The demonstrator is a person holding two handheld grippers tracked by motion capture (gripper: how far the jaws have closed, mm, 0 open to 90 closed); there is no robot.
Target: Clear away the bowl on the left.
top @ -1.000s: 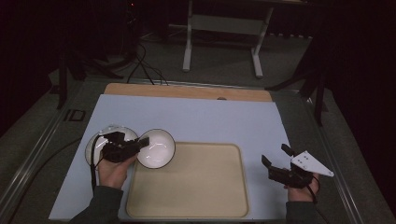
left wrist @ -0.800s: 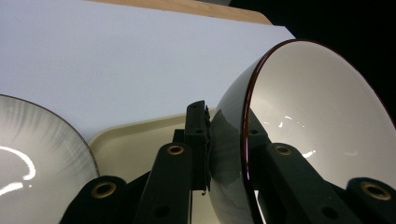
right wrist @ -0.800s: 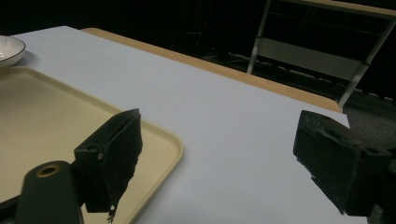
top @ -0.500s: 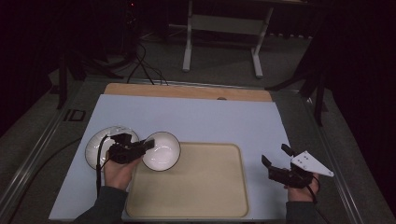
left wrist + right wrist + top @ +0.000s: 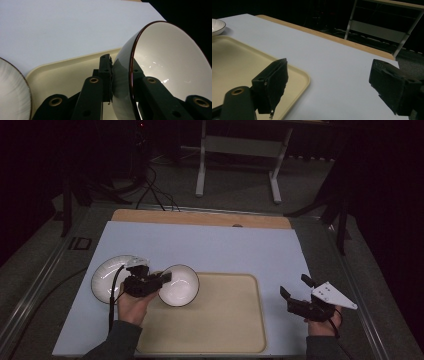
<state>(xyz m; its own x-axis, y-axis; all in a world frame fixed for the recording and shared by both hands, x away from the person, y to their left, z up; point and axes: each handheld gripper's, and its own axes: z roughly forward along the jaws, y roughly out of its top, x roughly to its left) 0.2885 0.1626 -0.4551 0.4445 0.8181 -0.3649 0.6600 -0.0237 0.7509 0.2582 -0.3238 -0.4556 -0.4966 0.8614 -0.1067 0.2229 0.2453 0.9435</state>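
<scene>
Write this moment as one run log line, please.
left gripper: shut on bowl rim | bowl: over tray corner | right gripper: open, empty

The left gripper (image 5: 121,82) clamps the rim of a white, dark-rimmed ceramic bowl (image 5: 165,62), tilted. A beige plastic tray (image 5: 67,72) lies beneath.

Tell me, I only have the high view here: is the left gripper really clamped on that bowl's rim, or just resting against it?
Observer: Clamped. In the left gripper view the left gripper has one jaw outside the bowl's wall and one inside.
Operator: Is the bowl level?
Observer: No, it is tipped on its side there, its opening facing sideways, above the tray.
Operator: And the right gripper?
Observer: The right gripper stands wide open with nothing between the jaws, beside the tray's corner.
</scene>
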